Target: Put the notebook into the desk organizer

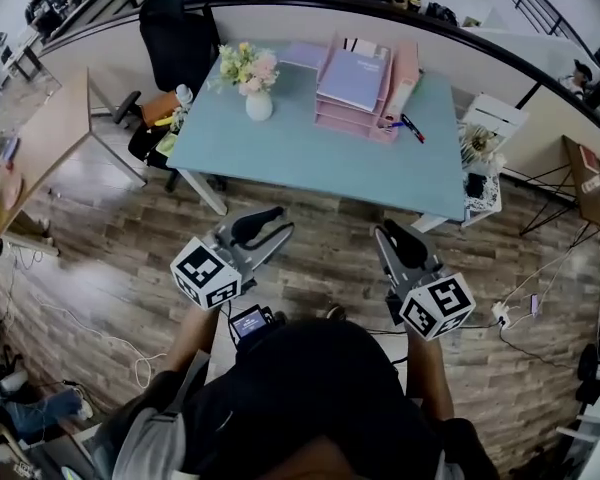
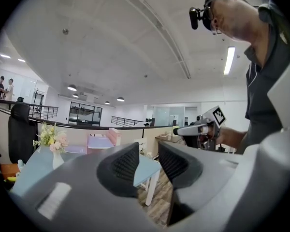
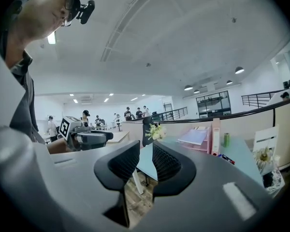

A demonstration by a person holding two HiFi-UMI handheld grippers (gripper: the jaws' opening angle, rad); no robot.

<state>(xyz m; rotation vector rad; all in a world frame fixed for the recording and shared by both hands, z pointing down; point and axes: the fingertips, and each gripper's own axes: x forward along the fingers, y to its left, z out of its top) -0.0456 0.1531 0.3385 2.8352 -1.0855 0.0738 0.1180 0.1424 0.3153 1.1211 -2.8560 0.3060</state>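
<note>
Distance is my first trouble: I stand well back from the pale blue surface, with both tools held close to my body over the wooden floor. My left gripper has its jaws a little spread with nothing between them, only the far edge of the surface showing through the gap. My right gripper has its jaws nearer together, with a narrow slit between them, and they are empty too.

The lavender notebook lies flat on the top tier of the pink desk organizer, at the far side of the surface. I cannot tell whether it is properly seated or only resting on top. A second lavender flat thing lies behind the vase of flowers, so I could go for the wrong one.

I judge the reach to be the main risk. A long stretch across could brush the vase and tip it, or sweep the pens just beside the organizer off the edge. A thin flat cover gives narrow jaws little to bite, so a shallow pinch could slip or shove the light organizer backwards.
</note>
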